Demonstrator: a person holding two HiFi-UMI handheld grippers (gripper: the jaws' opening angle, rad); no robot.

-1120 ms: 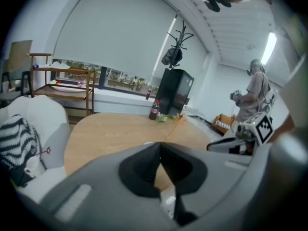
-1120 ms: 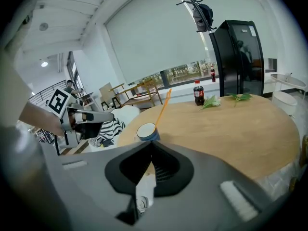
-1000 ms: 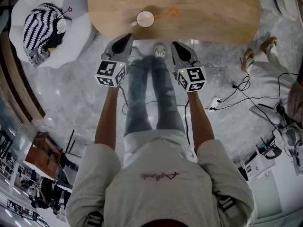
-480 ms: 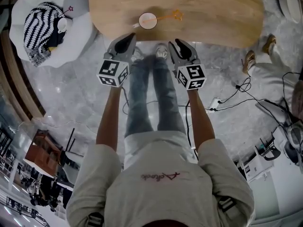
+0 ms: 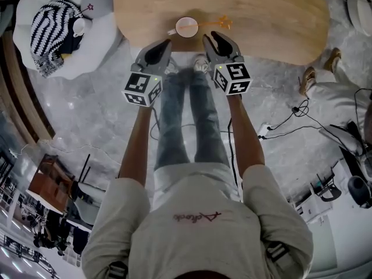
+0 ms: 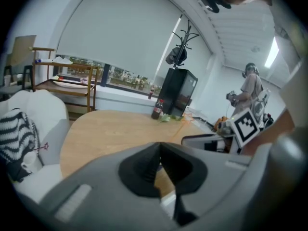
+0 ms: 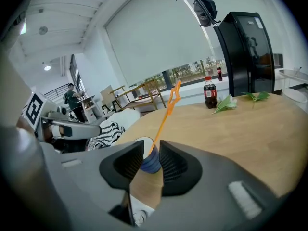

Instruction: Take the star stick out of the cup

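Note:
A small blue cup (image 5: 186, 26) with a white inside stands near the front edge of the wooden table (image 5: 273, 16). An orange star stick (image 5: 216, 22) leans out of it to the right. In the right gripper view the cup (image 7: 148, 161) shows through the gap of the jaws, and the stick (image 7: 166, 110) rises above them. My right gripper (image 5: 217, 41) is open just short of the cup; its jaws have just opened wide, then eased in slightly, and touch nothing. My left gripper (image 5: 158, 52) is shut and empty, left of the cup at the table edge.
A cola bottle (image 7: 210, 94) and green leaves (image 7: 226, 103) lie at the table's far side, with a black fridge (image 7: 245, 52) behind. A white seat with a striped cushion (image 5: 49, 31) stands left. Cables (image 5: 290, 115) and another person's legs (image 5: 322, 80) are on the floor to the right.
Both grippers have moved forward to the table edge. The right gripper's jaws have opened, and it has shifted toward the cup. The cup and stick have not moved.

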